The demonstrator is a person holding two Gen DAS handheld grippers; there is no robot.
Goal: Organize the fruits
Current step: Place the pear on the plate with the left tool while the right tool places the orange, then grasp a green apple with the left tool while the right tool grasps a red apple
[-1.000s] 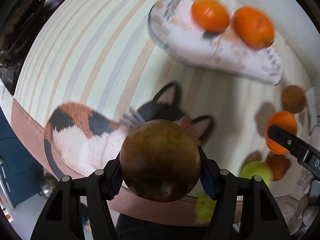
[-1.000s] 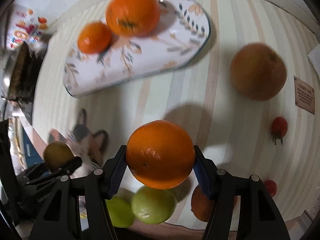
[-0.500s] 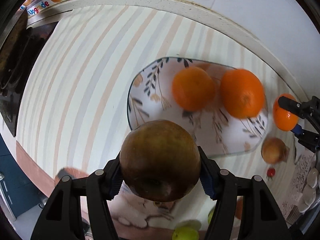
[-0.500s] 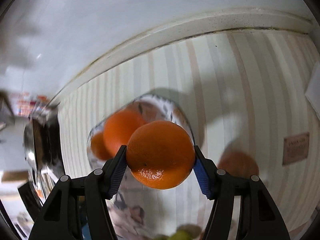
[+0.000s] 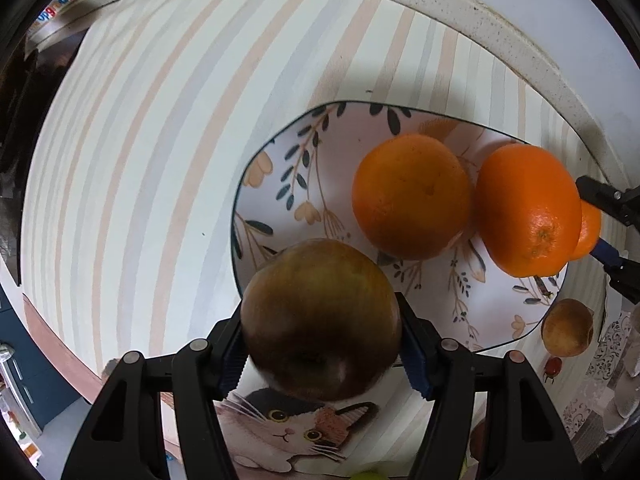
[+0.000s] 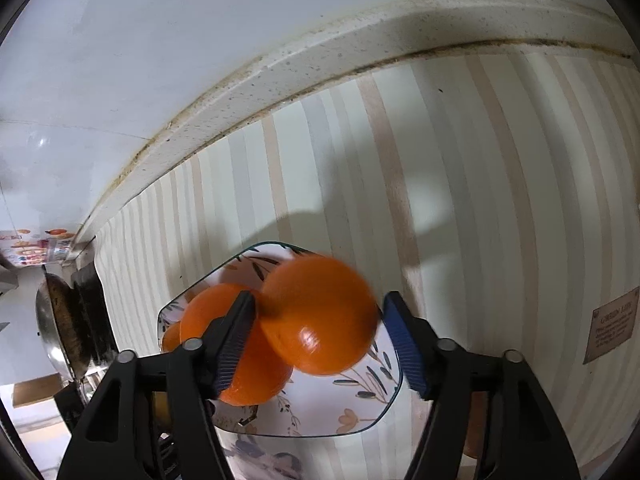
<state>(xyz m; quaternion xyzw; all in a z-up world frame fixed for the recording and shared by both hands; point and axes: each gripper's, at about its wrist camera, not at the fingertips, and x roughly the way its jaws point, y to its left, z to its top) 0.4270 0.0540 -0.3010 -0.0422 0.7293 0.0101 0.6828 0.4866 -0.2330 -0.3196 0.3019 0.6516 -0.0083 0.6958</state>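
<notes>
- The brown-green apple [image 5: 320, 320] sits clamped between the jaws of the left gripper [image 5: 320, 344], the blue pads pressing its two sides; it hangs over the near edge of the floral plate [image 5: 280, 184].
- On that plate lie two oranges [image 5: 412, 196], touching each other, the right one [image 5: 528, 208] near the plate's right rim.
- A third orange [image 6: 320, 316] shows blurred in the right wrist view, between the jaws of the right gripper [image 6: 320, 332]. These jaws stand apart: the left pad is at or very near the fruit's side, while a clear gap shows between the fruit and the right blue pad.
- That blurred orange overlaps another orange [image 6: 236, 356] on the plate [image 6: 372, 408], so whether it rests on the plate or is in the air cannot be told.
- In the left wrist view a sliver of this third orange [image 5: 590, 232] peeps out behind the right-hand plate orange, with the right gripper's black finger and blue pad just beside it.
- Beyond the plate's right rim lie a small brownish round fruit [image 5: 566, 332] and a tiny red fruit [image 5: 552, 368] on the striped surface [image 5: 160, 160].
- A cat picture [image 5: 296, 436] on the cloth shows below the apple.
- A raised pale ledge [image 6: 280, 72] borders the surface at the back, and a dark pan [image 6: 68, 320] stands far left.
</notes>
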